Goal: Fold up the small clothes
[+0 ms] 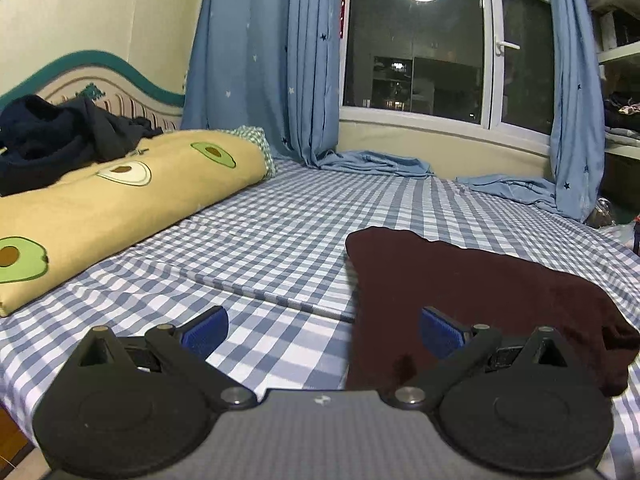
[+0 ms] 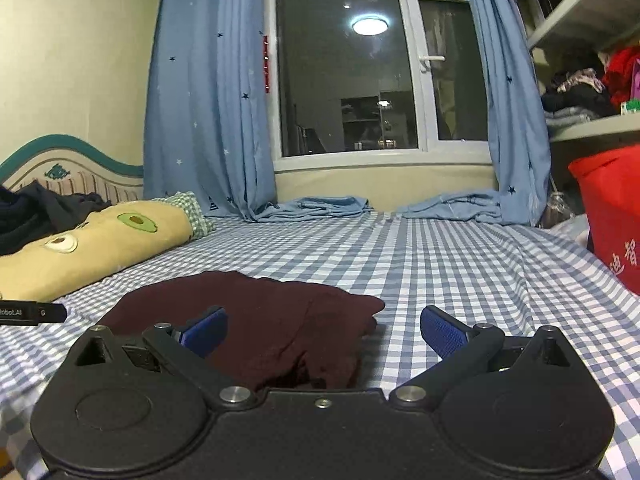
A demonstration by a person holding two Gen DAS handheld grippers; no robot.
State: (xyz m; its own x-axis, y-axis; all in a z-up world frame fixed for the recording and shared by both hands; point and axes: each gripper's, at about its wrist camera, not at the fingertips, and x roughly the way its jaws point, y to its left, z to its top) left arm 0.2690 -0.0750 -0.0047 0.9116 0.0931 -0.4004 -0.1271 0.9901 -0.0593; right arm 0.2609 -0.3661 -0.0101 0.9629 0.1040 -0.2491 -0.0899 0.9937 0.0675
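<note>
Garment (image 2: 256, 328), maroon, lies flat on the checked bedsheet (image 2: 460, 264), long side running across the bed; left gripper (image 1: 323, 334) and right gripper (image 2: 323, 332) both gape wide, empty.

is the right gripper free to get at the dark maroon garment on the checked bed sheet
Probably yes: the right gripper is open, holding nothing, and the dark maroon garment lies flat just ahead of it on the blue-and-white checked bed sheet, nothing between them.
</note>
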